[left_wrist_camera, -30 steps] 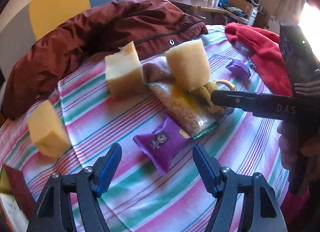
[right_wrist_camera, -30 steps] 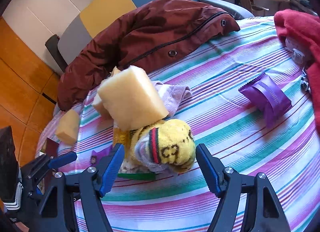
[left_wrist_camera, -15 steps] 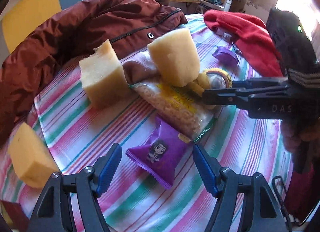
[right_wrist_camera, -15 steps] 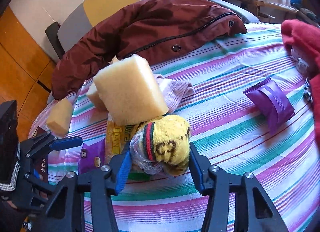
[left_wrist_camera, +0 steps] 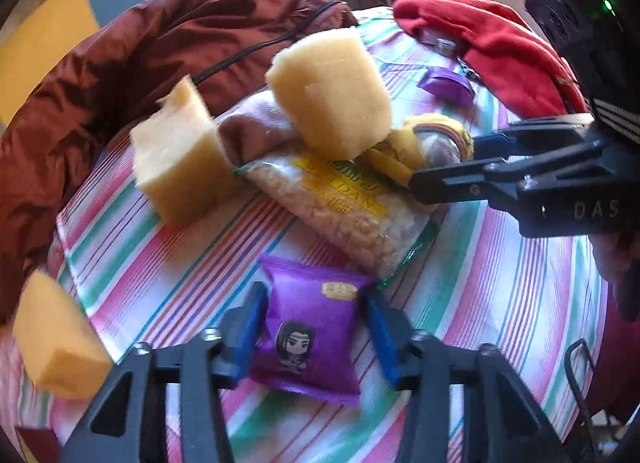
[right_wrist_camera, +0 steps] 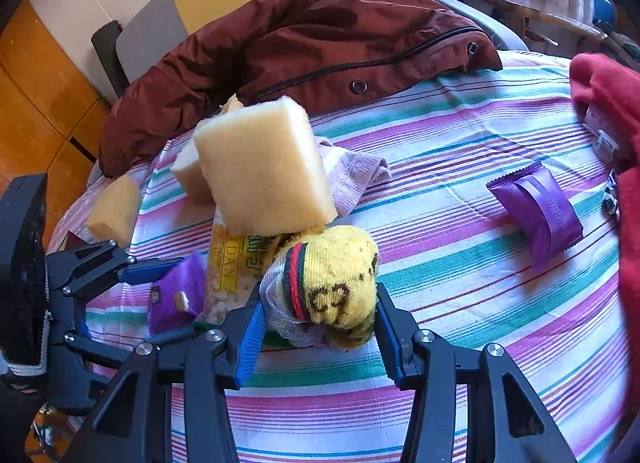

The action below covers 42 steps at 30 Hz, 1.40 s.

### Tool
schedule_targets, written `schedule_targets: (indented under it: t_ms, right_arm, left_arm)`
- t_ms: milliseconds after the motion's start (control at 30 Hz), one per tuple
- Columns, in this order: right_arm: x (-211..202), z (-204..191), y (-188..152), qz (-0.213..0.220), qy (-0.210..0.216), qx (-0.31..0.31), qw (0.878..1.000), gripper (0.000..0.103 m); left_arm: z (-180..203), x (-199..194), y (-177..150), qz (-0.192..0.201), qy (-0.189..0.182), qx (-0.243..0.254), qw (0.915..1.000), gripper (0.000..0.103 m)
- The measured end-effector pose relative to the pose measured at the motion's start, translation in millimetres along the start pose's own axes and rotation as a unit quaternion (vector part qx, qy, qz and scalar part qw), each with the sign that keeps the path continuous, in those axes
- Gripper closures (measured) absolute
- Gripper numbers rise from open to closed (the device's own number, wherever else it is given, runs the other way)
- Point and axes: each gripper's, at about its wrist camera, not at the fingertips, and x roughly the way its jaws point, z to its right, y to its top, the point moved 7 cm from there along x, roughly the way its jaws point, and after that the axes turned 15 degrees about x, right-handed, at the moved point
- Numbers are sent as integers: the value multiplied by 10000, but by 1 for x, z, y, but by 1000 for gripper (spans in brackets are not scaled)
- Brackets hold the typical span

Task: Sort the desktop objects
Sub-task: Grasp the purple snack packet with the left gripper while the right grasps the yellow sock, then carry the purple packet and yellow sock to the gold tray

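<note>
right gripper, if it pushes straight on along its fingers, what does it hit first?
The rolled yellow sock, already between the right gripper's fingers. Beyond it, probably the striped tablecloth, since the gripper points steeply down; depth is unclear.

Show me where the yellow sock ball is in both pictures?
Left wrist view: the yellow sock ball is right of centre, behind the snack bag, at the right gripper's tips.
Right wrist view: the sock ball is low in the centre, between the right gripper's fingers.
Shared landmark: the big sponge block beside it.
</note>
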Motion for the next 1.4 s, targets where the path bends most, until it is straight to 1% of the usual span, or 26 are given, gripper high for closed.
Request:
schedule_targets:
  t_ms: [67, 133, 267, 433, 567, 667, 800, 867, 933, 1000, 1167, 1300, 1400]
  right_arm:
    - [0, -2, -1, 0, -74, -134, 9999, 54]
    - [0, -4, -2, -22, -158, -289, 9995, 54]
    - [1, -9, -6, -99, -258, -595, 9978, 56]
    - [-5, -18, -12, -165, 25, -802, 9966, 57]
    - [-5, -28, -19, -205, 135, -958, 9951, 58]
    - [-8, -31, -23, -213, 174, -1036, 9942, 58]
    - [-22, -52, -29, -151, 755, -1181, 9900, 58]
    - [-25, -63, -35, -166, 929, -1291, 9871, 58]
    - [-25, -75, -44, -269, 1133, -1375, 9836, 58]
    - [-24, -84, -53, -292, 1086, -1565, 9813, 58]
    - [-24, -101, -68, -337, 1056, -1707, 9791, 58]
    - [-35, -117, -82, -321, 1126, -1767, 9773, 58]
    - [-39, -129, -95, -349, 1240, -1745, 9762, 58]
  left_arm:
    - [-3, -3, -6, -26, 5, -337, 9994, 63]
    - [-4, -7, -13, -14, 10, -741, 9972, 63]
    - [5, -16, -32, 73, 179, -1124, 9935, 64]
    - [7, -32, -51, 214, 94, -1686, 9854, 65]
    - [3, -46, -70, 299, 160, -2077, 9776, 65]
    - [2, -64, -78, 442, 280, -2124, 9758, 65]
    - [6, -78, -79, 609, 375, -2154, 9739, 65]
    - [7, -87, -82, 708, 398, -2227, 9715, 65]
    - [8, -100, -90, 778, 487, -2275, 9694, 65]
    - [8, -110, -95, 843, 536, -2315, 9677, 65]
    - [5, -139, -110, 1050, 719, -2499, 9599, 65]
    - [1, -163, -131, 1190, 902, -2656, 9524, 65]
    - [-1, -179, -150, 1249, 1150, -2757, 9461, 65]
